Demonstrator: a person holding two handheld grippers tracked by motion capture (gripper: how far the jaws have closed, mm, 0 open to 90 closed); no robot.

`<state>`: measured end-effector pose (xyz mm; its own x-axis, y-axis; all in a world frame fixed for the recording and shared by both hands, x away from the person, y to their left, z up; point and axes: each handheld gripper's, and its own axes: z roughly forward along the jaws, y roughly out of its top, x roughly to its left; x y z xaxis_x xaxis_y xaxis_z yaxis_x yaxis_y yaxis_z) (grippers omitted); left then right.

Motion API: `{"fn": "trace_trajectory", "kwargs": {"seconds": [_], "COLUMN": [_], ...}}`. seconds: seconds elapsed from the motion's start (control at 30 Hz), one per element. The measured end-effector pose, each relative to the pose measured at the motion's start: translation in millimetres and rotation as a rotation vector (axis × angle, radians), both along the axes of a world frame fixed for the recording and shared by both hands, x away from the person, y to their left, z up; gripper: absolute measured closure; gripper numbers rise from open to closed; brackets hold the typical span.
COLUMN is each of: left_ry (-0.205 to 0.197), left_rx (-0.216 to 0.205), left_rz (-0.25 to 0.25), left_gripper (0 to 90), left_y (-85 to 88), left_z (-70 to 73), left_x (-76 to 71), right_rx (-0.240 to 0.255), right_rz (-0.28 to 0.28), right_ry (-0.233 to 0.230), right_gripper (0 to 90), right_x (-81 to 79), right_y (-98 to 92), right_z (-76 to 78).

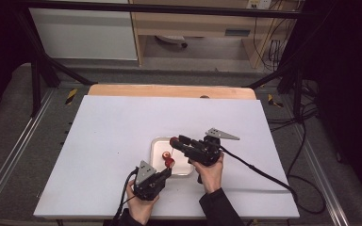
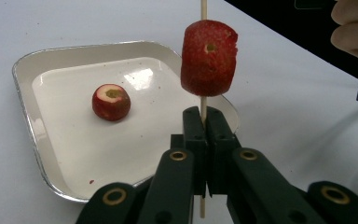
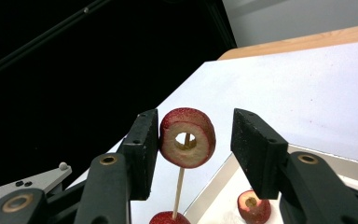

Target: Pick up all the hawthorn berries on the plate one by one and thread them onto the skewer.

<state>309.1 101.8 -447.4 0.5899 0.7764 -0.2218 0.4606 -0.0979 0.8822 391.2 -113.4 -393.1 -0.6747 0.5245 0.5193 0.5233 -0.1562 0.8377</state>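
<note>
Left gripper view looks along the left gripper (image 2: 204, 122), whose two black fingers (image 2: 193, 135) are pressed together on a thin wooden skewer (image 2: 203, 106) that stands upright between them. Just above those fingertips a red fruit piece (image 2: 209, 58) is threaded on the stick, with the stick's bare upper part rising out of its top. Beyond and to the left of the fingers sits a white tray (image 2: 28, 122) with a silvery rim, and a second, smaller red fruit (image 2: 111, 101) with a pale cored top rests on its floor, well apart from the fingers.

From the right gripper view, the right gripper (image 3: 195, 144) has its pads standing apart. A cored fruit ring (image 3: 188, 137), red outside and pale inside, sits between them on the tip of the skewer (image 3: 179, 191). It lies right against the left-hand pad (image 3: 142, 149), though I cannot tell whether they touch, and a clear gap separates it from the right-hand one. Below the fingers another red piece (image 3: 169, 218) shows on the stick, and the loose fruit (image 3: 254, 205) lies in the tray (image 3: 354, 170) under the right-hand finger.

In the high view both grippers, left (image 1: 166, 173) and right (image 1: 175, 142), meet over the tray (image 1: 156, 143) on the white table (image 1: 122, 127), held in the person's hands.
</note>
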Motion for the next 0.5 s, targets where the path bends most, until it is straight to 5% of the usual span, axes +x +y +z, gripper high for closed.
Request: {"fn": "trace_trajectory", "kwargs": {"seconds": [0.13,0.5], "left_ry": [0.004,0.025], "left_rx": [0.01,0.002], "left_rz": [-0.007,0.009], "left_gripper": [88.9,88.9], "left_y": [-0.9,3.0], "left_z": [-0.8,-2.6], "left_x": [0.4,0.5], "right_rx": [-0.007,0.001], "right_rz": [0.02,0.009], "right_ry": [0.011,0.022], "right_gripper": [60.8,62.2], "right_x": [2.7,-2.5], "right_y": [1.8,4.2], "right_z": [-0.7,-2.6]}}
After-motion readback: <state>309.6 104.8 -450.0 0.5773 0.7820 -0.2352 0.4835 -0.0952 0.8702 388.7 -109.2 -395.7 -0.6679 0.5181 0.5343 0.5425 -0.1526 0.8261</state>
